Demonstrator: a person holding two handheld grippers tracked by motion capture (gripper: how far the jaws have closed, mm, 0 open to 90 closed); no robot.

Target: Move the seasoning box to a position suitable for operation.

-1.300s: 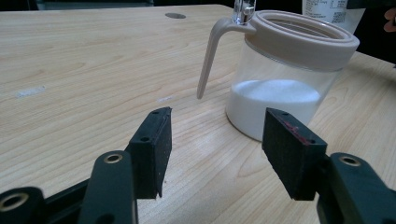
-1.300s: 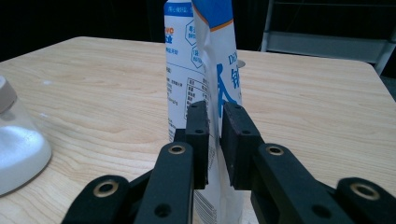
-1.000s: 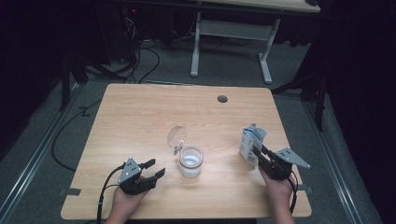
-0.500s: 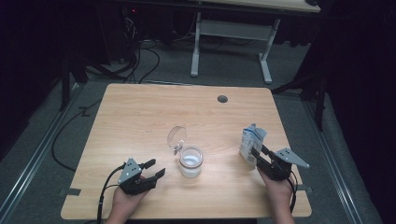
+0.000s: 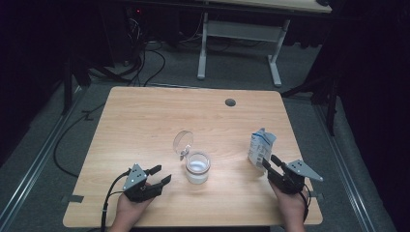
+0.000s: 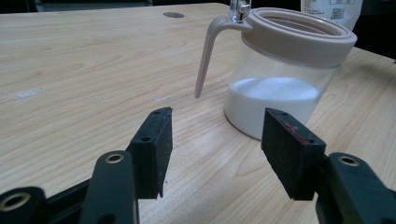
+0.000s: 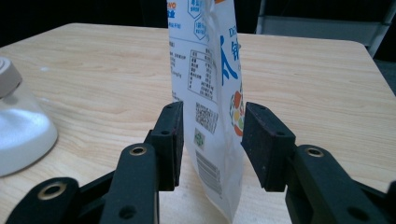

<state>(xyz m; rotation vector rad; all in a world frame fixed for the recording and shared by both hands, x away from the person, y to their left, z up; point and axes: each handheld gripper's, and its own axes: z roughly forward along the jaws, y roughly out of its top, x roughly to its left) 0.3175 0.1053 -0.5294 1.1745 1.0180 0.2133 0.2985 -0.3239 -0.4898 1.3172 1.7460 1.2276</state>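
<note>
Right gripper view has the right gripper with jaws just opened, letting go of the white pouch standing near the table's right edge, left gripper idle and open, next backing clear without toppling it.

Blue Chinese characters, a nutrition table and a barcode, mostly illegible, on the white pouch.

Over the wooden table, the left gripper holds its jaws apart and empty, just short of a clear jar of white powder.
</note>
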